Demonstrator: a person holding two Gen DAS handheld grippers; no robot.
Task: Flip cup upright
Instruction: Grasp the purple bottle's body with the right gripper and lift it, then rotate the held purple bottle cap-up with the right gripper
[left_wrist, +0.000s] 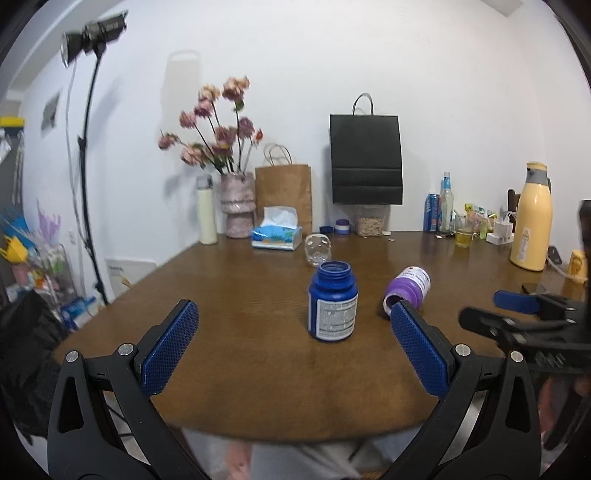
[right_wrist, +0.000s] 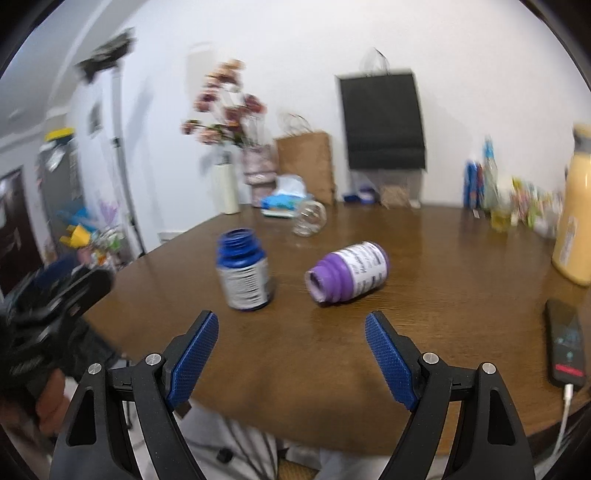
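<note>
A clear glass cup (left_wrist: 317, 251) (right_wrist: 309, 218) lies on its side on the brown table (left_wrist: 258, 350), behind the two bottles. A blue bottle (left_wrist: 333, 301) (right_wrist: 243, 273) stands upright with no cap. On its side lies a purple bottle (left_wrist: 408, 286) (right_wrist: 349, 271), its mouth turned toward me. My left gripper (left_wrist: 294, 306) is open near the table's front edge, short of the blue bottle, and holds nothing. My right gripper (right_wrist: 291, 317) is open too, empty, in front of the purple bottle. The right wrist view is blurred.
Along the back wall stand a tissue box (left_wrist: 276, 230), a vase of flowers (left_wrist: 238, 203), a brown paper bag (left_wrist: 284, 195), a black bag (left_wrist: 365, 158), bottles and a yellow thermos (left_wrist: 531, 218). A phone (right_wrist: 567, 343) on a cable lies at the right edge.
</note>
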